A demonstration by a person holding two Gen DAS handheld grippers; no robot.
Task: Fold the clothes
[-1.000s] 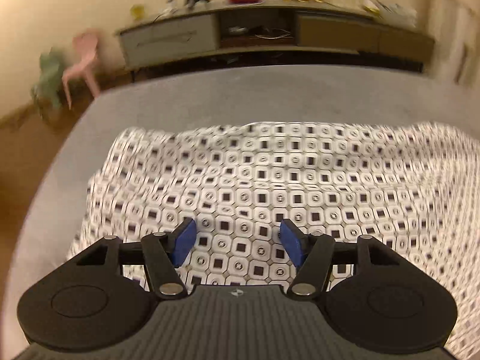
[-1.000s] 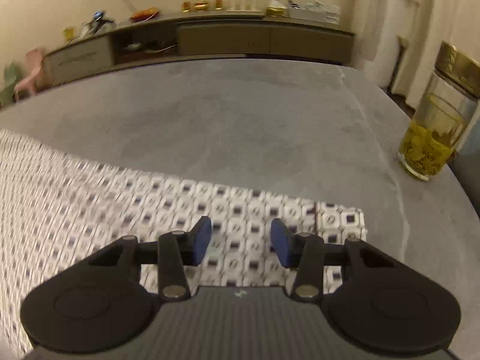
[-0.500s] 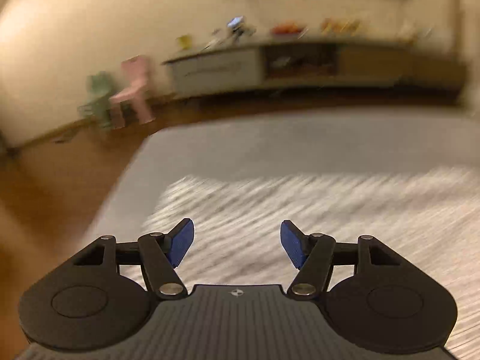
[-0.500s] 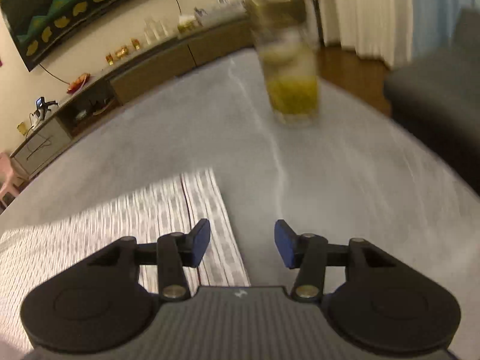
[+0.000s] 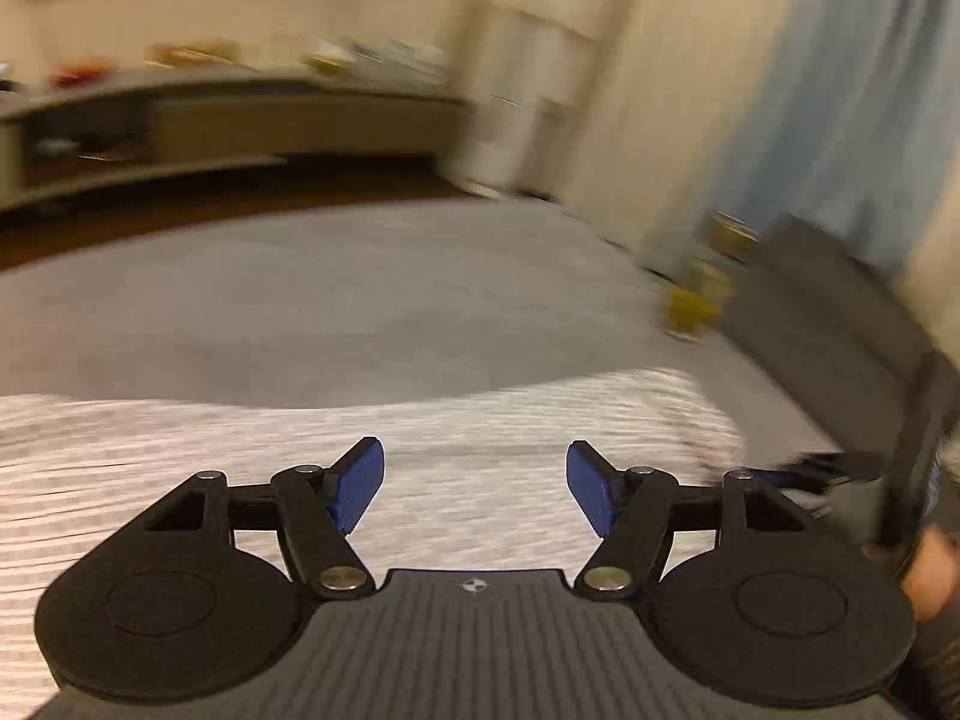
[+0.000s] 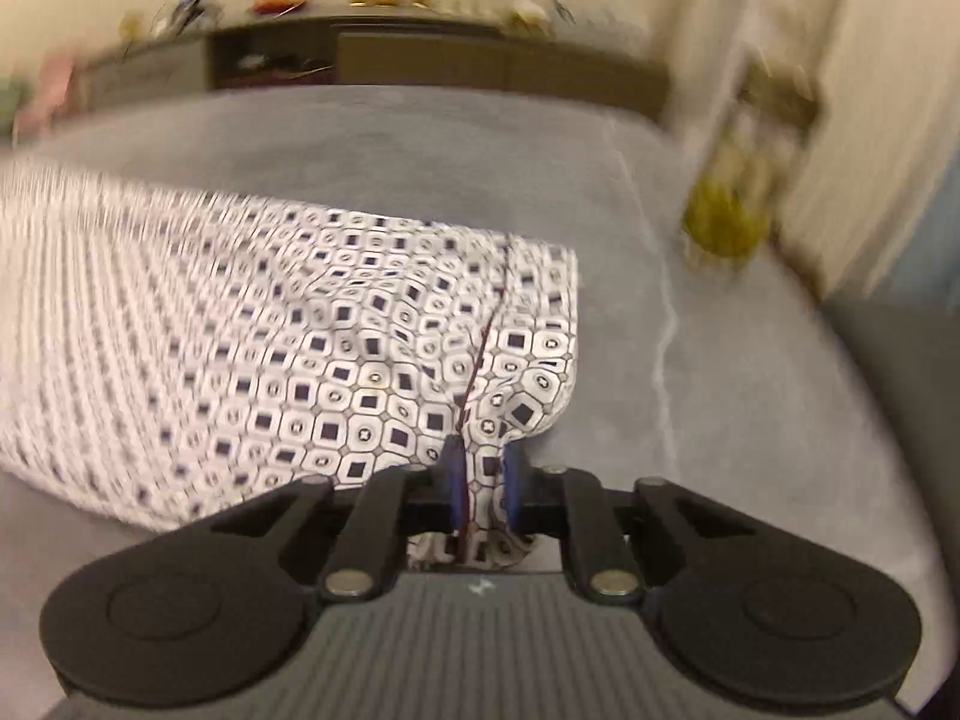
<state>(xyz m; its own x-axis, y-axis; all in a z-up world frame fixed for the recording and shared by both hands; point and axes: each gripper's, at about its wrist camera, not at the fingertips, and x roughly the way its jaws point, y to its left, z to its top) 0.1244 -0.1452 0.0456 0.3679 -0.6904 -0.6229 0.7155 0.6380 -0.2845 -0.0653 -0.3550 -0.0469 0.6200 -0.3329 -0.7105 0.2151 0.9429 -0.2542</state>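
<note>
You've got a grey table point(image 6: 420, 138) with a pale vein line down its right side. The patterned white garment point(image 6: 288, 348) lies spread across it, and a glass of yellow-green tea point(image 6: 732, 204) stands near the right edge.

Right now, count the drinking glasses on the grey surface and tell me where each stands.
1. The glass of yellow drink stands near the far right edge of the grey surface, beyond the patterned cloth. Blur may hide others.
</note>
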